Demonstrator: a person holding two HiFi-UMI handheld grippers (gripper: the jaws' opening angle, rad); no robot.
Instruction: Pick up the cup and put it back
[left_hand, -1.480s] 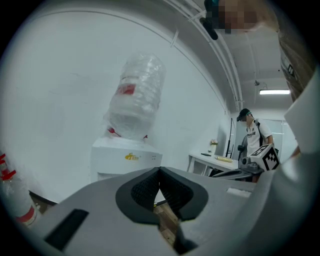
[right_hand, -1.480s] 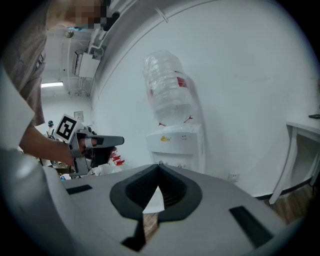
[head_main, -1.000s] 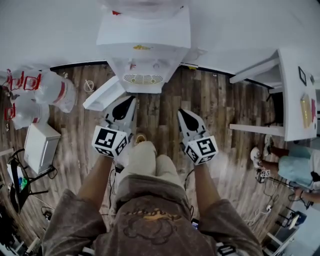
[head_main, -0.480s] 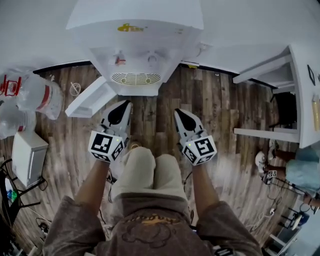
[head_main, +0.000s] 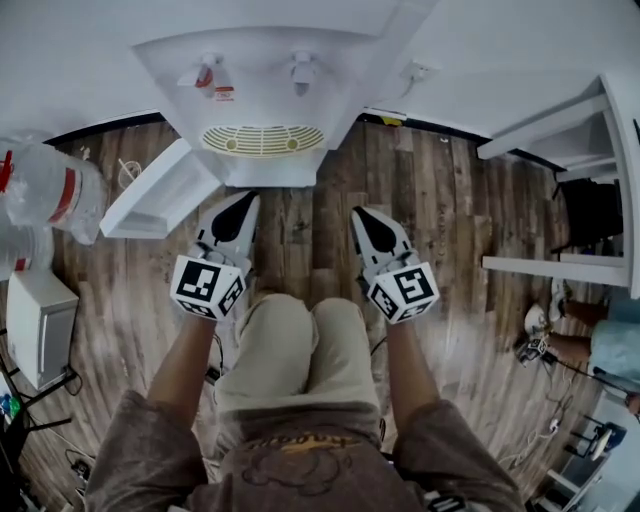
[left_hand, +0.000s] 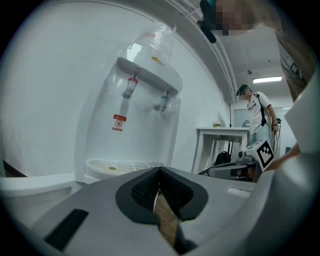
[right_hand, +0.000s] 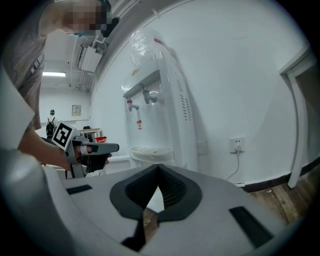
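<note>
The wooden floor (head_main: 450, 200) is filling the middle band of the head view, and a white water dispenser (head_main: 280, 100) is standing on it at the upper centre. Just below the dispenser, the left gripper (head_main: 244, 199) at centre left and the right gripper (head_main: 358, 213) at centre right are pointing up the frame toward it, side by side and apart. Both are holding their jaws closed tip to tip with nothing between them, and no view is showing the cup.
</note>
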